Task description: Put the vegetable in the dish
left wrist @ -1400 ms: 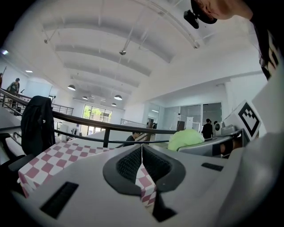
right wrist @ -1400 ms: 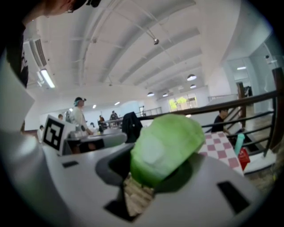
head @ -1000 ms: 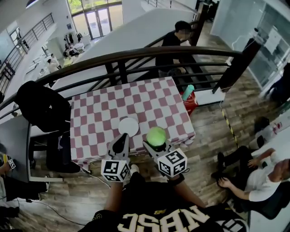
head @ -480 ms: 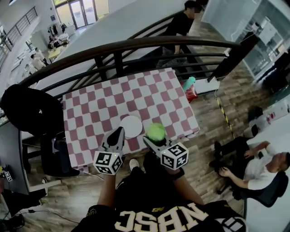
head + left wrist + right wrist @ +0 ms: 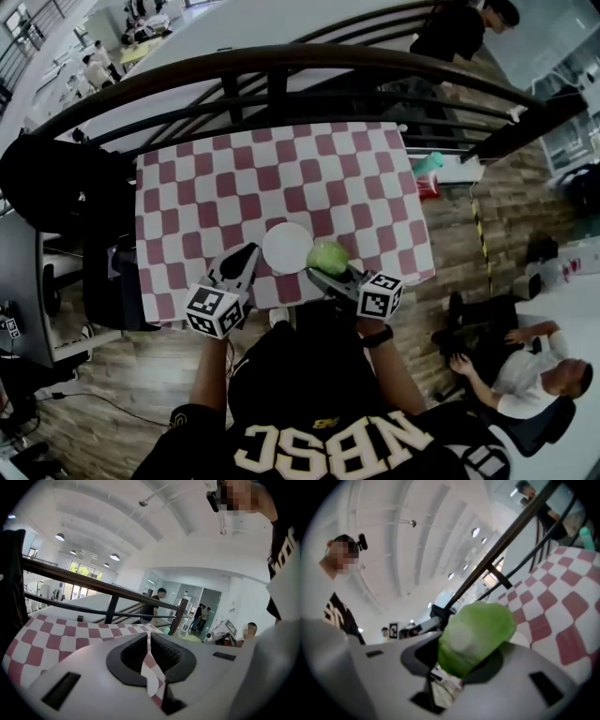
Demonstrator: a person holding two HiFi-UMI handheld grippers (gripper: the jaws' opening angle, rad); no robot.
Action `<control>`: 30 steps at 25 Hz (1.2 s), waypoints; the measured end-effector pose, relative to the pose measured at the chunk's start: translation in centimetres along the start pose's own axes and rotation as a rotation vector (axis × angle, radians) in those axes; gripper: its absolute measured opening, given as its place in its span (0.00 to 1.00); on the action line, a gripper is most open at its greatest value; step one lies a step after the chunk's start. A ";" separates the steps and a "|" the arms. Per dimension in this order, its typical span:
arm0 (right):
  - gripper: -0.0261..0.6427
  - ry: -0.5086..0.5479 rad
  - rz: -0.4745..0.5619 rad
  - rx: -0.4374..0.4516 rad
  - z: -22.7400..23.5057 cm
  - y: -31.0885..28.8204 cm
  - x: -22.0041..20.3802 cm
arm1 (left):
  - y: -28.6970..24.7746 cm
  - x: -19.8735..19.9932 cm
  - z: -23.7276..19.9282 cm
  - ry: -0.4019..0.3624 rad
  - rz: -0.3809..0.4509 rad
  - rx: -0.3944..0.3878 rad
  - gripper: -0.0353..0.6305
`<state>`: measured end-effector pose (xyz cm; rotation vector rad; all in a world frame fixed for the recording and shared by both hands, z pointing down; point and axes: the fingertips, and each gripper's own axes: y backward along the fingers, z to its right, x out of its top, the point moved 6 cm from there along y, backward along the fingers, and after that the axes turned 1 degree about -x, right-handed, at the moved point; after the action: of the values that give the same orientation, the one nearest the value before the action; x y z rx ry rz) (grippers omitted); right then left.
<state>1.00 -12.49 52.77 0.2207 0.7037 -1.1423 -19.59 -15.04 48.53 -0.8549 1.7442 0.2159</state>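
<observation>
A green leafy vegetable point(image 5: 327, 256) sits clamped in my right gripper point(image 5: 330, 265), just right of the white round dish point(image 5: 287, 247) on the red-and-white checked table point(image 5: 187, 187). In the right gripper view the vegetable point(image 5: 476, 634) fills the space between the jaws, with the checked cloth point(image 5: 562, 602) beyond it. My left gripper point(image 5: 246, 262) hangs over the table's near edge, left of the dish, with its jaws pressed together and nothing between them. The left gripper view looks level across the cloth point(image 5: 51, 634) over the closed jaws point(image 5: 149, 654).
A dark curved railing point(image 5: 281, 70) runs behind the table. A black chair point(image 5: 56, 197) stands at the table's left. A teal bottle point(image 5: 428, 164) and red box lie on the floor at the right. A person point(image 5: 525, 366) sits at the lower right; another point(image 5: 469, 28) stands beyond the railing.
Both grippers have come down and forward toward the table's near edge. The vegetable now hangs beside the dish instead of well in front of it. The right gripper has rolled.
</observation>
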 end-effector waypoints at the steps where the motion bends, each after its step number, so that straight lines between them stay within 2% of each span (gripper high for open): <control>1: 0.25 -0.027 -0.014 0.058 0.3 -0.4 0.0 | -0.5 0.2 -0.3 0.007 -0.009 -0.026 0.09; 4: 0.25 -0.089 -0.045 0.222 0.8 -1.5 -0.1 | -2.1 0.1 -0.3 -0.039 -0.096 -0.171 0.09; 8: 0.25 -0.177 -0.045 0.446 1.2 -2.8 -0.4 | -3.8 -1.5 0.7 -0.187 -0.236 -0.372 0.11; 9: 0.25 -0.184 -0.043 0.507 1.2 -3.1 -0.4 | -4.1 -1.9 0.8 -0.223 -0.259 -0.417 0.16; 10: 0.25 -0.186 -0.043 0.565 1.1 -3.4 -0.4 | -4.3 -2.3 1.1 -0.250 -0.285 -0.474 0.27; 12: 0.25 -0.188 -0.045 0.650 0.8 -3.9 -0.4 | -4.1 -2.9 2.0 -0.274 -0.341 -0.613 0.55; 14: 0.25 -0.183 -0.056 0.692 0.6 -4.4 -0.5 | -3.8 -3.1 2.8 -0.298 -0.378 -0.704 0.73; 17: 0.25 -0.163 -0.089 0.726 0.3 -5.0 -0.7 | -4.2 -3.2 3.4 -0.376 -0.409 -0.719 0.81; 19: 0.25 -0.159 -0.106 0.739 0.1 -5.4 -1.1 | -4.6 -3.4 3.7 -0.412 -0.424 -0.717 0.82; 23: 0.25 -0.161 -0.129 0.766 -0.2 -6.1 -1.8 | -4.9 -4.1 4.1 -0.401 -0.459 -0.749 0.82; 27: 0.25 -0.163 -0.145 0.808 -0.3 -6.5 -2.0 | -5.4 -5.5 3.9 -0.461 -0.479 -0.751 0.82; 30: 0.25 -0.154 -0.164 0.805 -0.3 -6.5 -2.5 | -5.5 -6.2 4.0 -0.468 -0.486 -0.762 0.80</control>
<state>-5.47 -13.16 55.27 0.7529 0.0922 -1.5422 -12.32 -14.09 54.13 -1.5953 0.9564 0.7147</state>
